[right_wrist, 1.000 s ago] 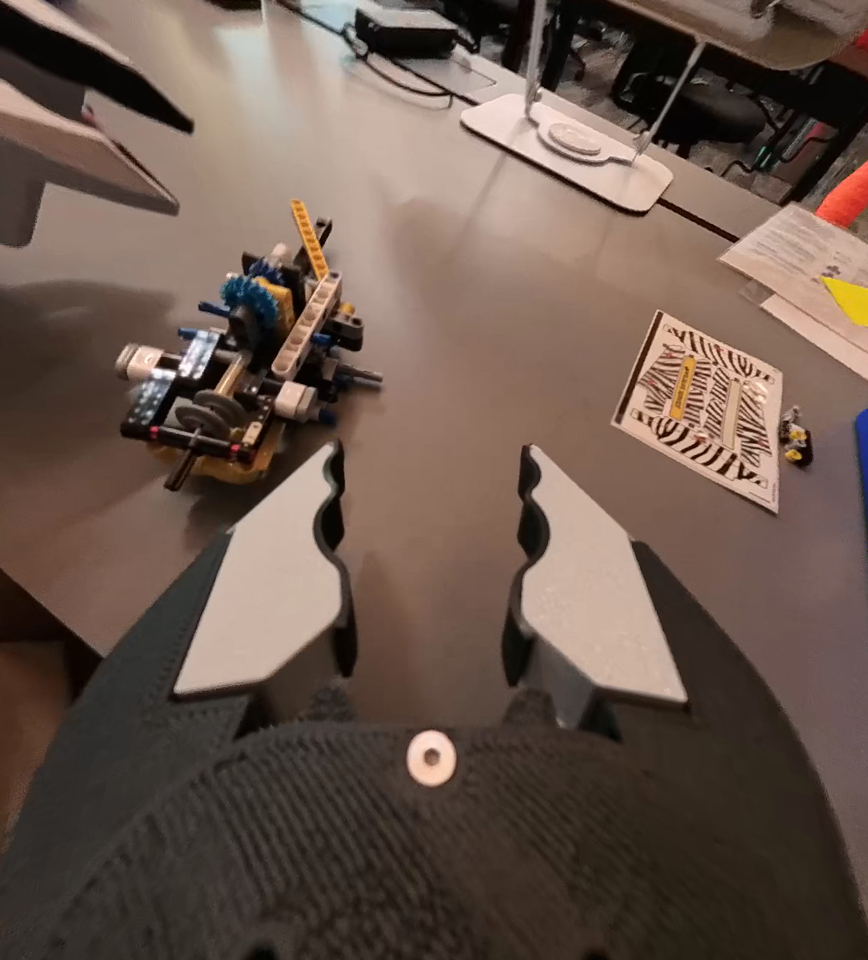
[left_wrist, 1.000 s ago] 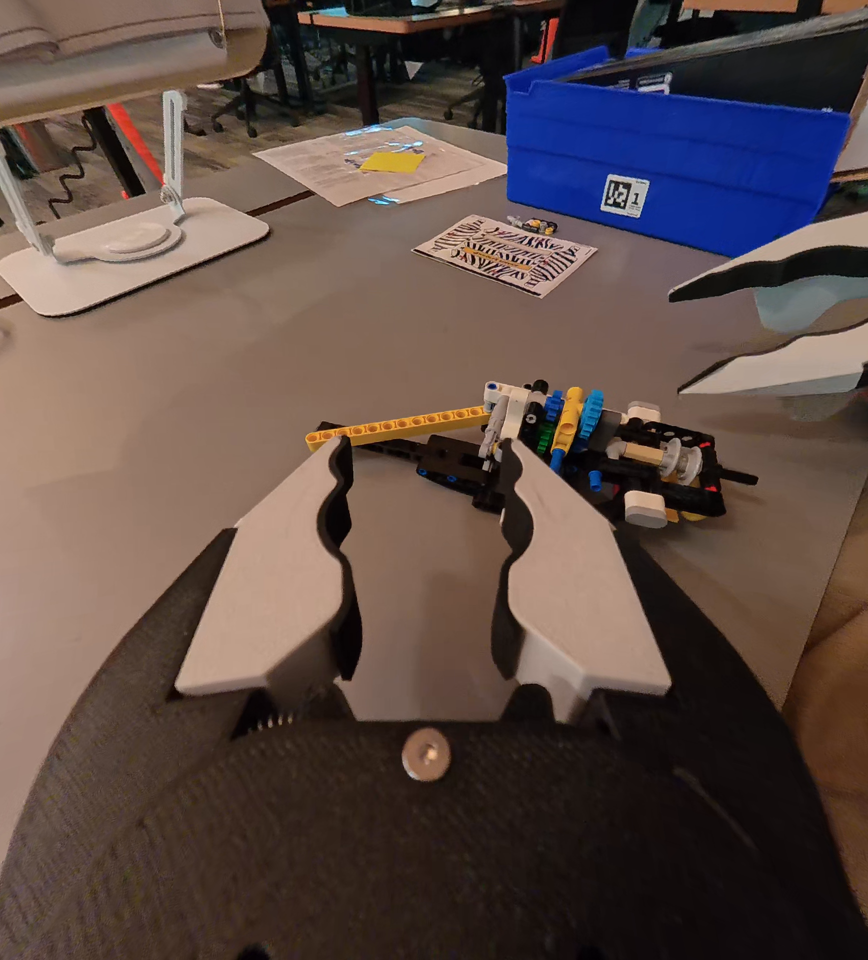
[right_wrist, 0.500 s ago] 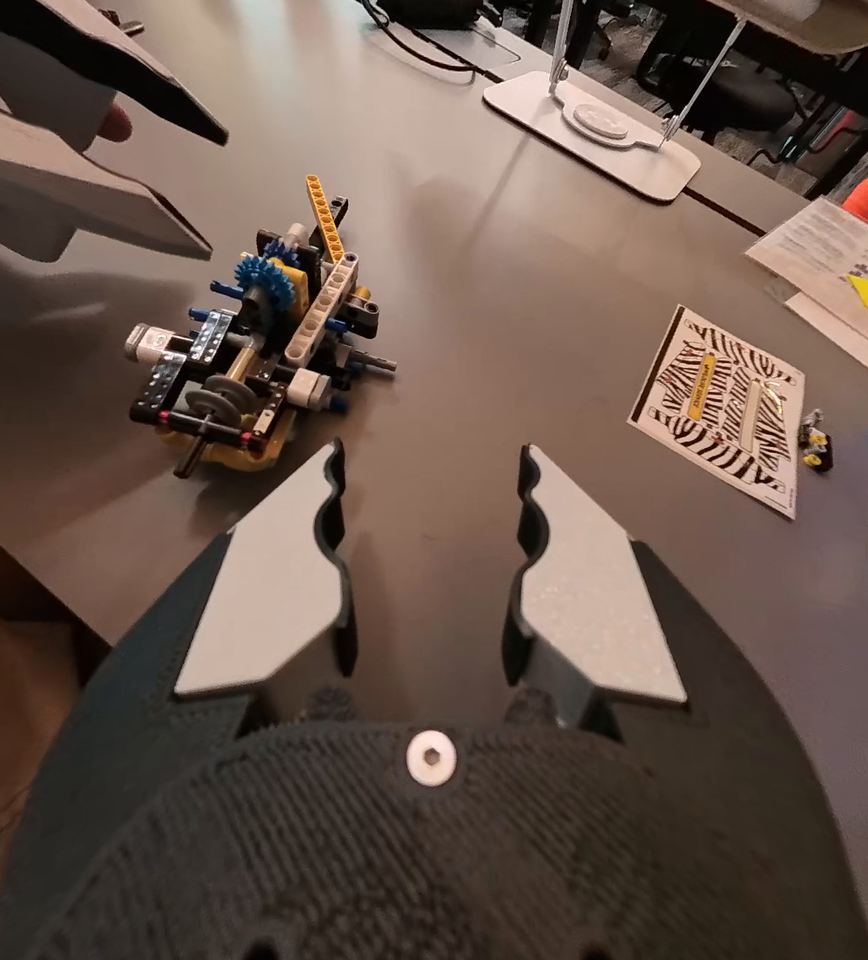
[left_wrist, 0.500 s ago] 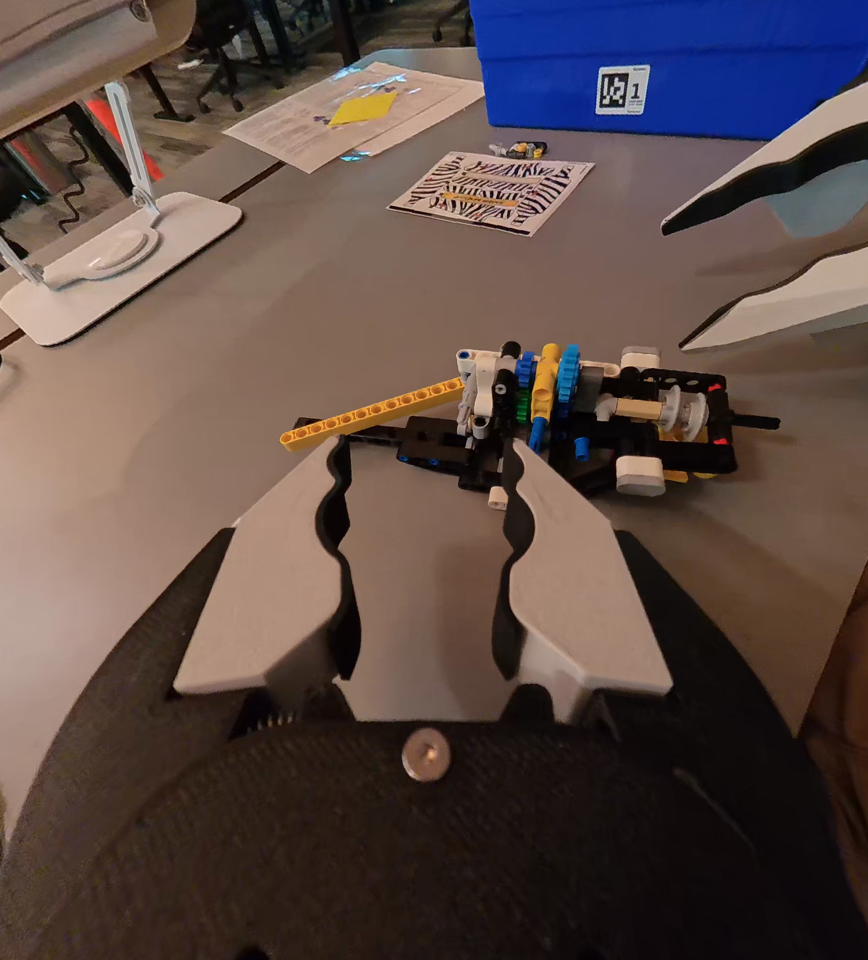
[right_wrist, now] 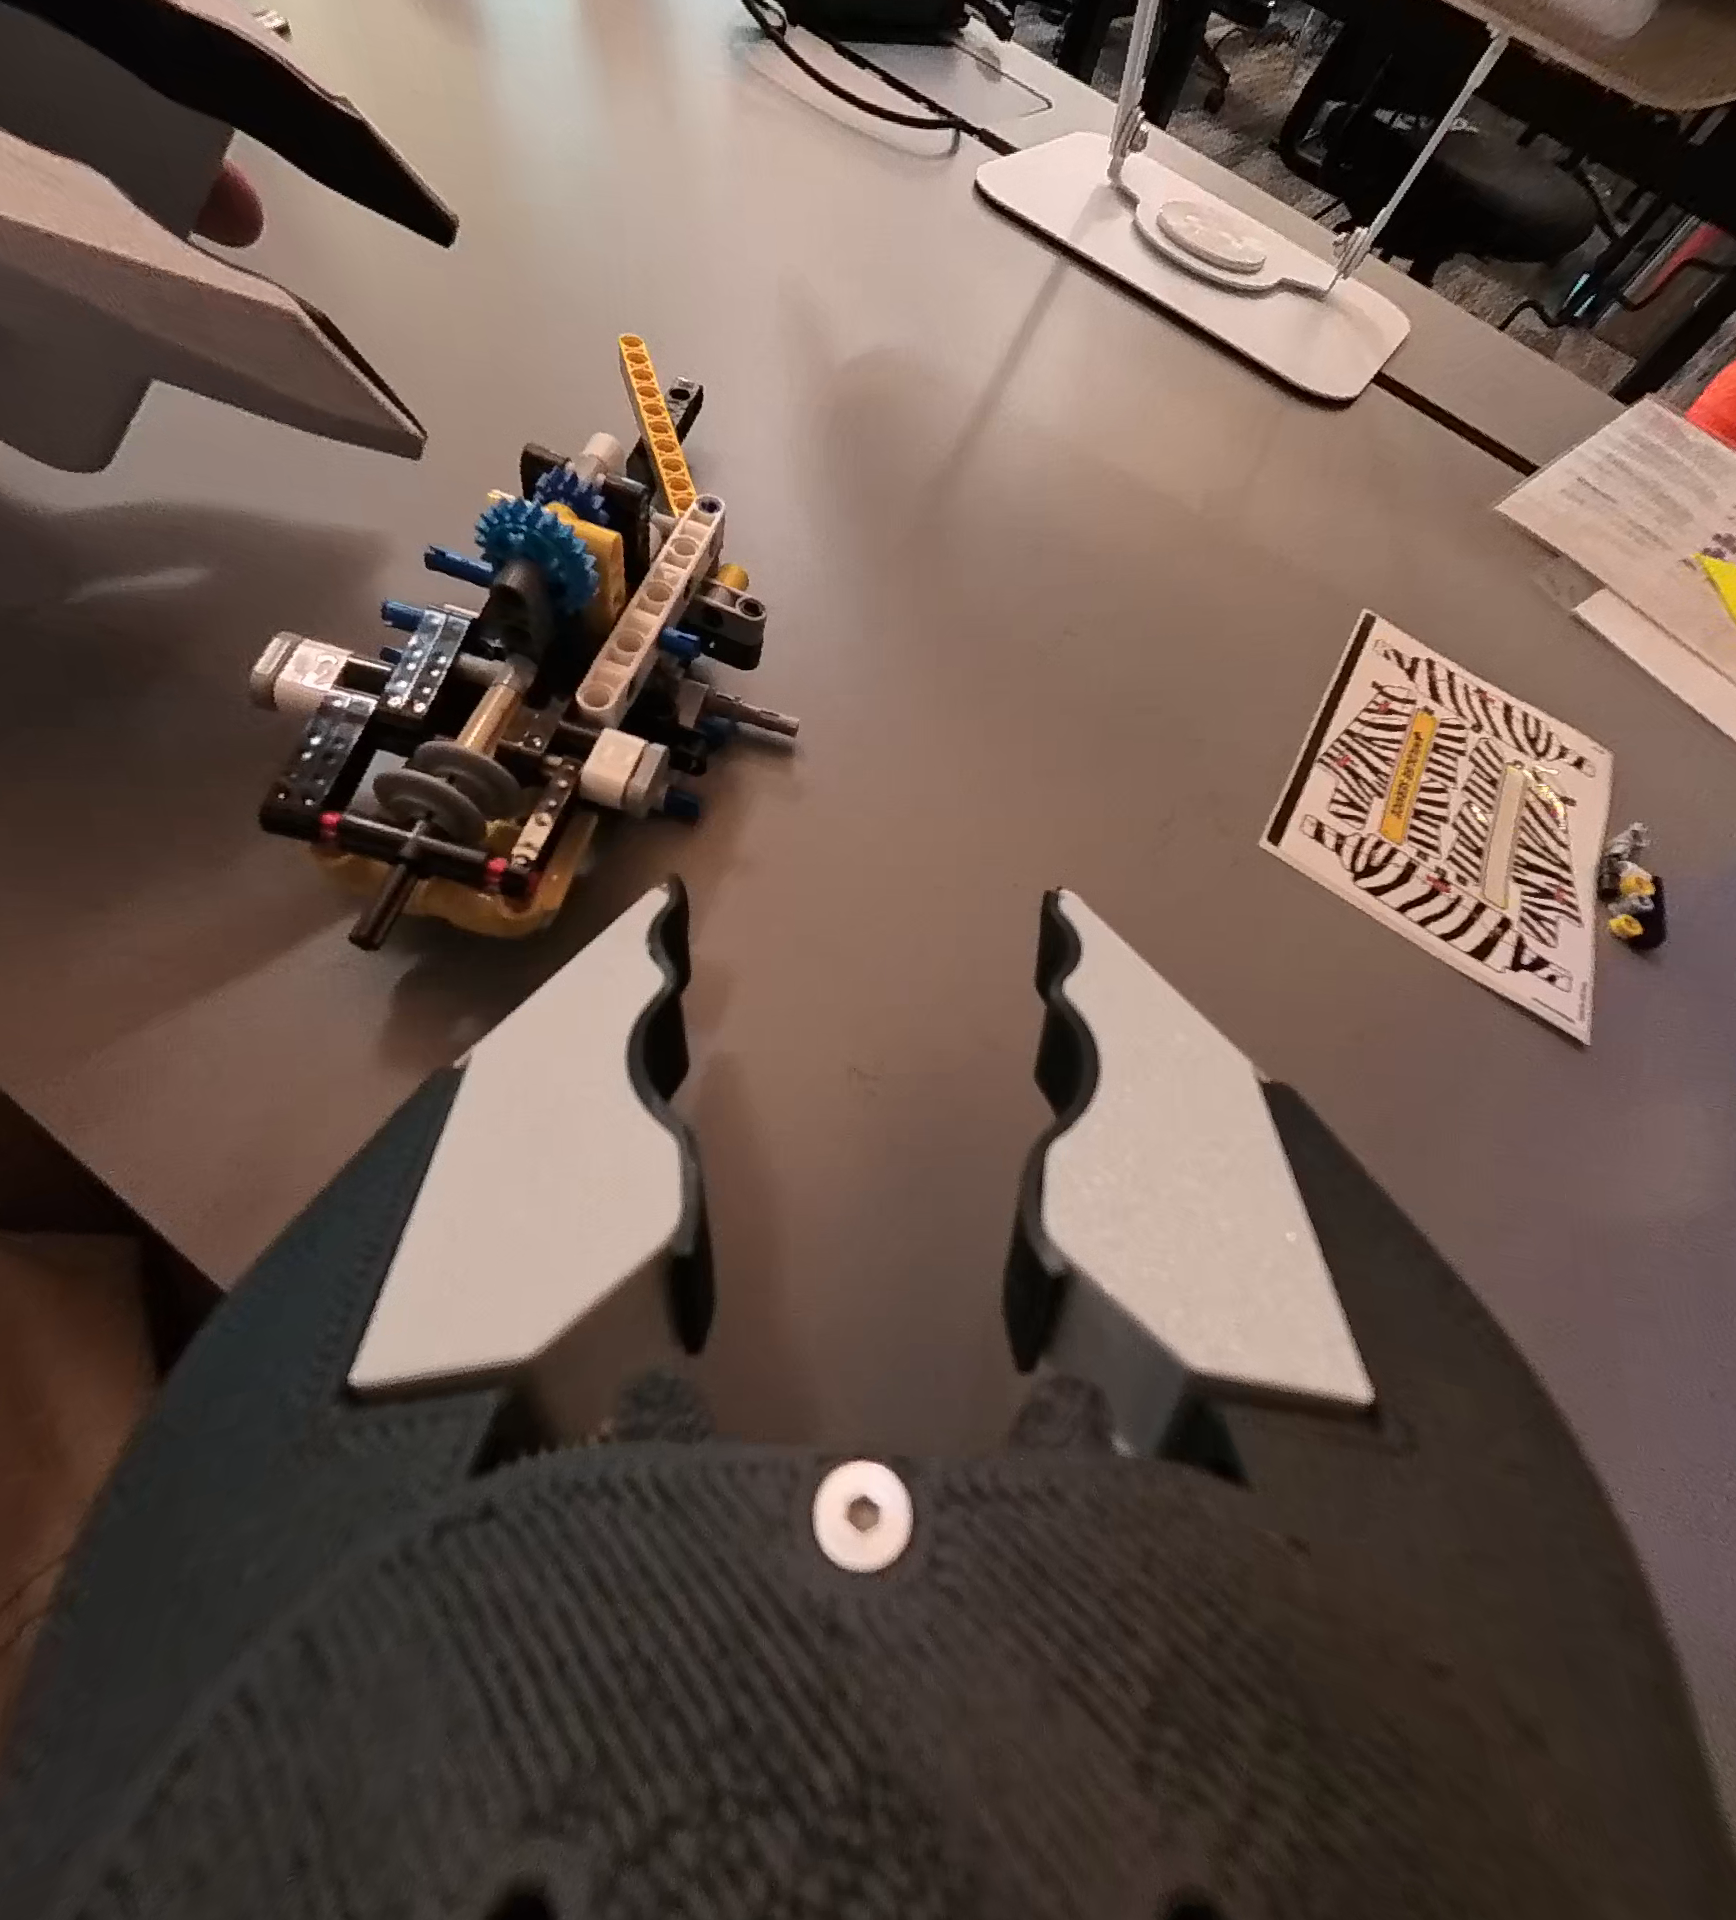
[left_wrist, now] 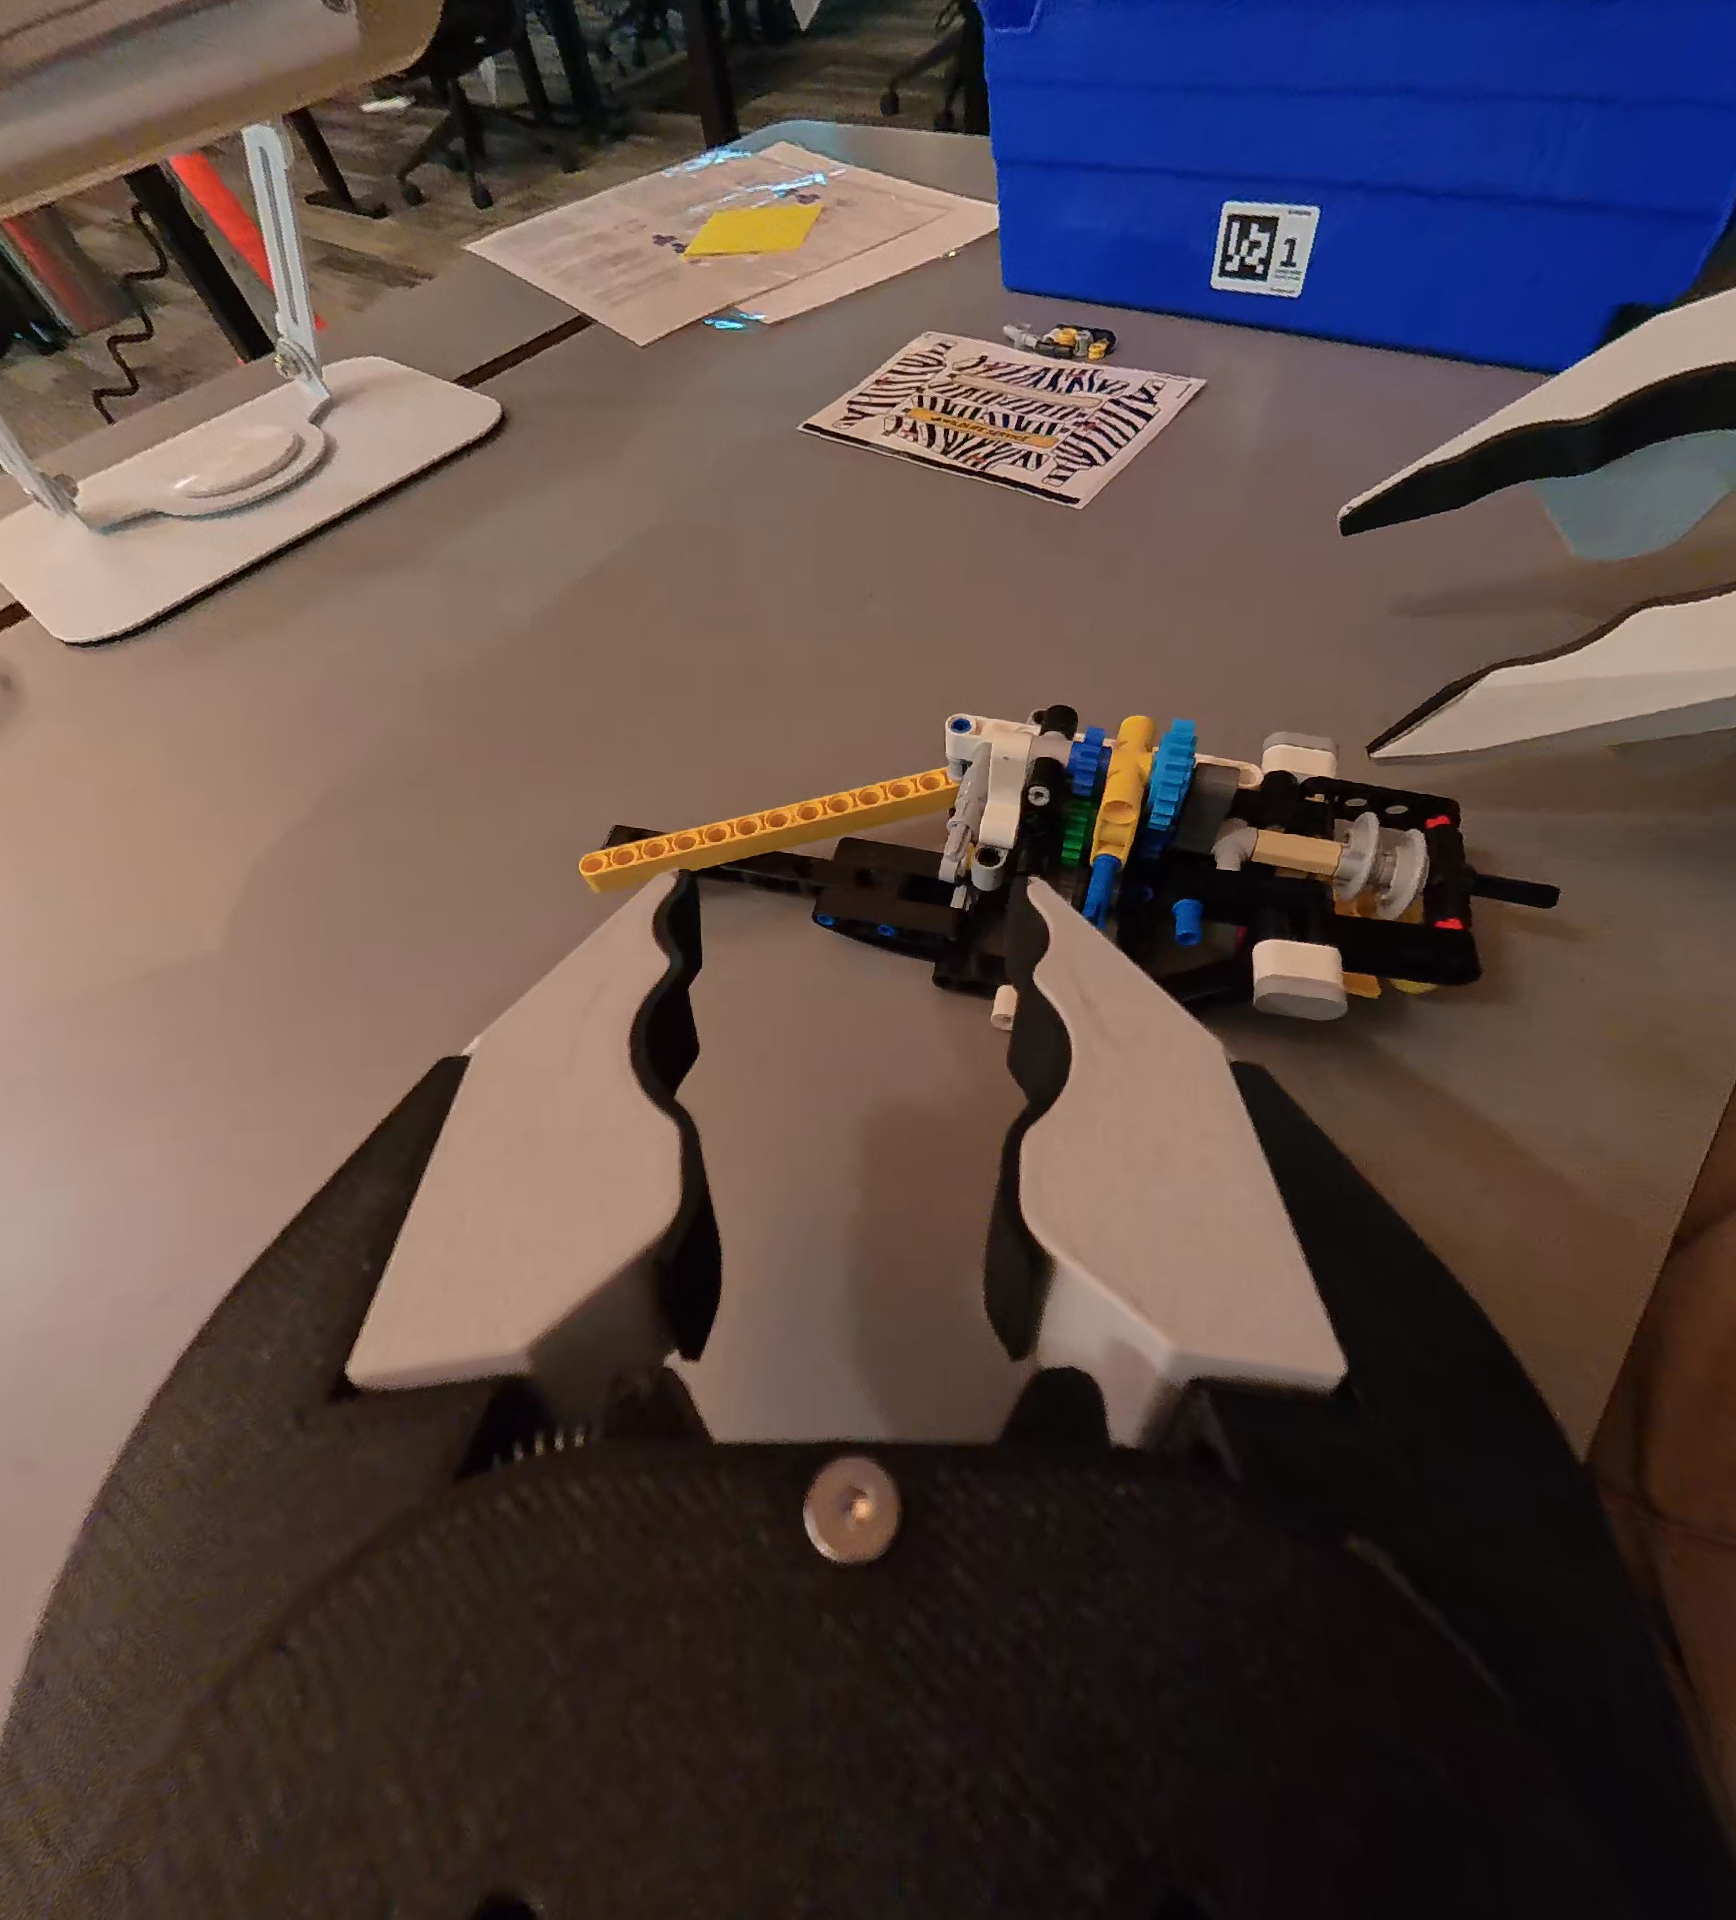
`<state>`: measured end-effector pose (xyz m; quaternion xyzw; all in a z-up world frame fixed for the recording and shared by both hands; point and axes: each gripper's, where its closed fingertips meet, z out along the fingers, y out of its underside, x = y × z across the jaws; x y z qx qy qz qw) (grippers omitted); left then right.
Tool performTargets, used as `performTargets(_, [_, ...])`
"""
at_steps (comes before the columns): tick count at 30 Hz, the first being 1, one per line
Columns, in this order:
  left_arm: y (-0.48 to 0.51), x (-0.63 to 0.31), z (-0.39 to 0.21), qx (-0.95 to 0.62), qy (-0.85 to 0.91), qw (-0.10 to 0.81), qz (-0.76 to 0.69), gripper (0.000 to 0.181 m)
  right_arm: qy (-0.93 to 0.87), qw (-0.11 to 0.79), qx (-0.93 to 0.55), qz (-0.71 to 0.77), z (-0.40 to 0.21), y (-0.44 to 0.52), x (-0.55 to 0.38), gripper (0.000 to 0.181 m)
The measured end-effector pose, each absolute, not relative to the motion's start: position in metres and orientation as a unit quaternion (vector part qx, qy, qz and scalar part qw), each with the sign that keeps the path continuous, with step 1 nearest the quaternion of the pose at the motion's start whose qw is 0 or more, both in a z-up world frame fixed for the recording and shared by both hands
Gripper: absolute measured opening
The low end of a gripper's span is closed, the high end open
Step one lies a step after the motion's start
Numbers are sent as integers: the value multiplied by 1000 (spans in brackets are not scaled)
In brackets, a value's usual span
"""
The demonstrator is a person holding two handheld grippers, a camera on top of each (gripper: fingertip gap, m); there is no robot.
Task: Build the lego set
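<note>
A half-built lego model (left_wrist: 1186,862) lies on the grey table (left_wrist: 324,831): a black frame with blue gears, grey wheels and a long yellow beam (left_wrist: 770,831) sticking out to the left. It also shows in the right wrist view (right_wrist: 531,686). My left gripper (left_wrist: 859,894) is open and empty, its tips just short of the model's near side. My right gripper (right_wrist: 859,904) is open and empty, to the right of the model and above the table. It shows in the left wrist view (left_wrist: 1363,634), its fingers (left_wrist: 1622,416) over the model's right end.
A zebra-striped sticker sheet (left_wrist: 1004,416) lies beyond the model, with a few small loose parts (left_wrist: 1061,338) by it. A blue bin (left_wrist: 1363,156) stands at the back right. Papers with a yellow note (left_wrist: 739,234) and a white stand base (left_wrist: 230,488) lie at the back left.
The left gripper has drawn back a little and tilted up; the model sits slightly farther from its tips. The right gripper has moved closer to the model. Both stay open.
</note>
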<state>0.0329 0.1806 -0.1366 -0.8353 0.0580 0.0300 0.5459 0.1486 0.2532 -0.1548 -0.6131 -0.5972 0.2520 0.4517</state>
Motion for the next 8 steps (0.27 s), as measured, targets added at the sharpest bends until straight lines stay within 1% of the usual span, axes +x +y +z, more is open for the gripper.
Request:
performTargets(1, [181, 33, -137, -835, 58, 546, 31, 58, -597, 452, -613, 252, -155, 253, 149, 67])
performTargets(8, [181, 34, -138, -837, 63, 542, 37, 59, -595, 453, -613, 256, -154, 253, 149, 67])
